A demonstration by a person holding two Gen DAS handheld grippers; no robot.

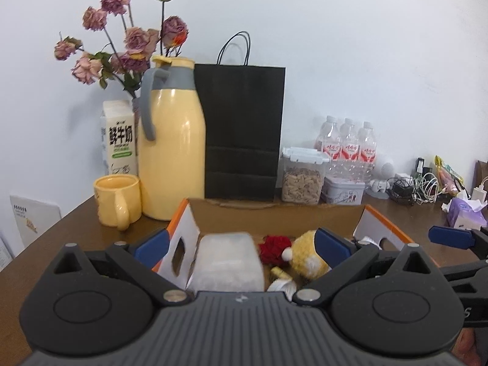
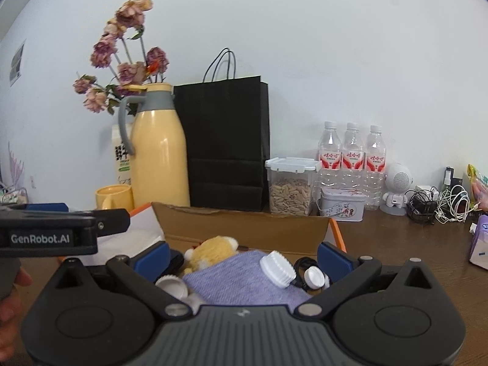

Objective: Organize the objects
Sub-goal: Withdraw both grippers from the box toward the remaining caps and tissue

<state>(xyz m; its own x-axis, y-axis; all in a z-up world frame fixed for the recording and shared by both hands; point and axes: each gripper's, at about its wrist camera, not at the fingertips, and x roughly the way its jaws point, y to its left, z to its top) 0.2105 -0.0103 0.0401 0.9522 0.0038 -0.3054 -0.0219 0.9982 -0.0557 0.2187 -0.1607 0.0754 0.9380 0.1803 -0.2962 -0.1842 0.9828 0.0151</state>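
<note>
An open cardboard box (image 1: pixel 274 210) with orange-edged flaps sits on the brown table; it also shows in the right wrist view (image 2: pixel 244 222). Inside lie a clear plastic block (image 1: pixel 227 260), a red fluffy item (image 1: pixel 273 248), a yellow plush toy (image 1: pixel 308 253) (image 2: pixel 213 251), a purple cloth (image 2: pixel 241 277) and white bottle caps (image 2: pixel 277 270). My left gripper (image 1: pixel 241 244) is open over the box, its jaws on either side of the block and plush. My right gripper (image 2: pixel 244 256) is open over the cloth and caps, empty.
Along the wall stand a yellow mug (image 1: pixel 117 199), a yellow thermos jug (image 1: pixel 172 152), a milk carton (image 1: pixel 119 140), dried roses, a black paper bag (image 1: pixel 242 134), a seed container (image 1: pixel 302 177), a tin (image 1: pixel 343 190), water bottles (image 1: pixel 346 143) and cables (image 2: pixel 439 204). A tissue pack (image 1: pixel 465 213) lies right.
</note>
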